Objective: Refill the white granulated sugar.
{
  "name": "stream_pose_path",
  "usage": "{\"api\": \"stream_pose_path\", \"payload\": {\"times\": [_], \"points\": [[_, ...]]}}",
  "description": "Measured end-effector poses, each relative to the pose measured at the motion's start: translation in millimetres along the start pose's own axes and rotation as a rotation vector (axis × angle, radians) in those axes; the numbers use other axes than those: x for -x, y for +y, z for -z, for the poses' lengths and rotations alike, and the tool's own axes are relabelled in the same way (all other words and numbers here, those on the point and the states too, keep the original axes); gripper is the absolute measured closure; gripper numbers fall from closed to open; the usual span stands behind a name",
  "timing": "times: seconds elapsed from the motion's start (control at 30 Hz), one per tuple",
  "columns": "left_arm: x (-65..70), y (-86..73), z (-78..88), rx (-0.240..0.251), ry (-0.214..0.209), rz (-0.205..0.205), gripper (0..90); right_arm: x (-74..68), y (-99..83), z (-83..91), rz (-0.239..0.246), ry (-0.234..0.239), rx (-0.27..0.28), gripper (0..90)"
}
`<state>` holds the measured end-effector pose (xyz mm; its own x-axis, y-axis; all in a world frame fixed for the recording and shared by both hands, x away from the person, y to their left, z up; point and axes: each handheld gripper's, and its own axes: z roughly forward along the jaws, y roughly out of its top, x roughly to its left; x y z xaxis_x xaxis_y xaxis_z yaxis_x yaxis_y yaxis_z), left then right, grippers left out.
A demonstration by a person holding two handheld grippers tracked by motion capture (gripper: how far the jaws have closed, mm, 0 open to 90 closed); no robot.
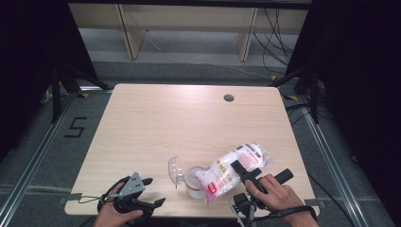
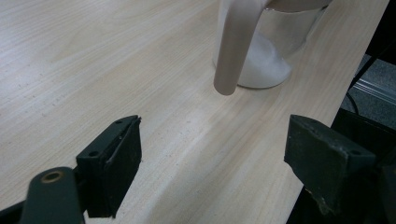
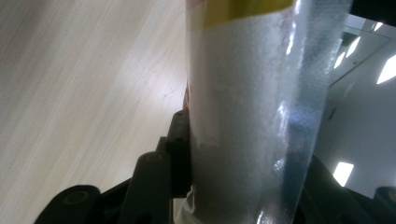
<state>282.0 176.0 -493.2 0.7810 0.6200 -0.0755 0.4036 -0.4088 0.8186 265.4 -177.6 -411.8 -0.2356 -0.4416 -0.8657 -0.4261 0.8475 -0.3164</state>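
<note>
The right gripper was clamped on a clear plastic bag of white granules, tipped with its lower end over the open glass jar near the table's front edge; in the right gripper view the jaws pinched the bag's soft film between them. The main risk, as I judged it, was spillage: the bag was much broader than the jar's mouth, so a steeper tilt or a slip of the film could have sent granules over the rim and onto the wooden table. The jar also stood close to the near edge, and a nudge from the bag might have pushed or toppled it. Its hinged clear lid stood open to the left, beside the stream's path and easy to knock. The left gripper rested low at the near left, jaws spread wide and holding nothing; its view showed the jar already holding some white powder, with a pale blurred bar in front that I could not identify. The rest of the table was bare but for a small dark grommet at the far side.
</note>
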Motion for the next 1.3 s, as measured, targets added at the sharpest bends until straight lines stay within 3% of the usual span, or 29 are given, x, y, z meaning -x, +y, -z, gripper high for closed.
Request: {"api": "stream_pose_path", "payload": {"times": [0.2, 0.3, 0.37, 0.47, 0.57, 0.73, 0.8, 0.83, 0.87, 0.93, 0.97, 1.0, 1.03, 1.07, 1.17, 1.2, 1.23, 1.27, 1.3], "points": [[-1.6, 0.3, 0.6, -0.014, 0.007, -0.024, 18.6, -1.0, 0.3, 0.0, -0.007, 0.008, 0.001, 66.6], [-0.2, -0.1, -1.1, 0.011, -0.003, -0.001, 18.5, -0.2, -0.3, -0.5, -0.013, 0.012, 0.006, 66.7], [-1.7, 0.5, 1.2, -0.02, 0.006, -0.02, 18.5, -1.8, -1.6, -1.2, -0.03, 0.008, 0.007, 66.8], [-0.2, 0.2, 0.3, -0.003, 0.0, -0.003, 18.5, -1.5, -2.7, -2.8, -0.029, 0.01, 0.016, 67.0], [-1.7, 0.4, 0.6, -0.015, 0.008, -0.026, 18.5, -1.7, -3.1, -2.4, -0.033, 0.011, 0.011, 67.1], [-1.0, 0.1, 0.3, -0.009, 0.007, -0.013, 18.5, -0.8, -5.3, -3.6, -0.053, 0.033, 0.018, 67.4], [-1.5, 0.3, 0.6, -0.014, 0.008, -0.024, 18.5, -2.4, -7.3, -6.7, -0.079, 0.041, 0.037, 67.6], [0.0, 0.0, -0.2, -0.002, 0.004, -0.004, 18.5, -4.1, -8.0, -7.0, -0.112, 0.045, 0.034, 67.7], [0.2, 0.0, -0.2, -0.001, 0.003, -0.003, 18.5, -2.8, -9.8, -8.3, -0.094, 0.045, 0.054, 67.8], [-1.6, 0.4, 0.7, -0.013, 0.008, -0.026, 18.5, -6.4, -11.1, -9.4, -0.154, 0.05, 0.062, 68.1], [-1.7, 0.4, 0.7, -0.014, 0.008, -0.026, 18.5, -6.3, -11.9, -9.6, -0.151, 0.051, 0.058, 68.2], [0.3, -0.2, -1.3, 0.014, -0.003, 0.003, 18.5, -7.3, -13.1, -10.5, -0.149, 0.049, 0.058, 68.4], [-1.6, 0.4, 0.7, -0.016, 0.009, -0.025, 18.5, -5.6, -14.4, -13.2, -0.13, 0.047, 0.081, 68.5], [0.1, 0.1, -0.2, -0.001, 0.004, -0.002, 18.5, -4.4, -15.5, -13.9, -0.125, 0.047, 0.081, 68.6], [0.0, -0.3, -1.1, 0.004, -0.002, -0.001, 18.5, -5.5, -17.7, -18.2, -0.177, 0.054, 0.083, 69.0], [0.4, -0.1, -1.0, 0.001, -0.005, 0.002, 18.5, -8.9, -18.0, -18.7, -0.235, 0.081, 0.056, 69.1], [0.1, -0.1, -1.2, 0.0, -0.001, -0.002, 18.5, -11.4, -18.1, -22.2, -0.284, 0.075, 0.063, 69.2], [0.6, 0.1, -1.3, 0.004, -0.005, 0.002, 18.6, -8.8, -19.1, -24.6, -0.247, 0.071, 0.079, 69.4], [0.7, 0.2, -1.1, 0.004, -0.006, 0.001, 18.6, -11.4, -20.8, -25.7, -0.268, 0.083, 0.086, 69.6]]}}
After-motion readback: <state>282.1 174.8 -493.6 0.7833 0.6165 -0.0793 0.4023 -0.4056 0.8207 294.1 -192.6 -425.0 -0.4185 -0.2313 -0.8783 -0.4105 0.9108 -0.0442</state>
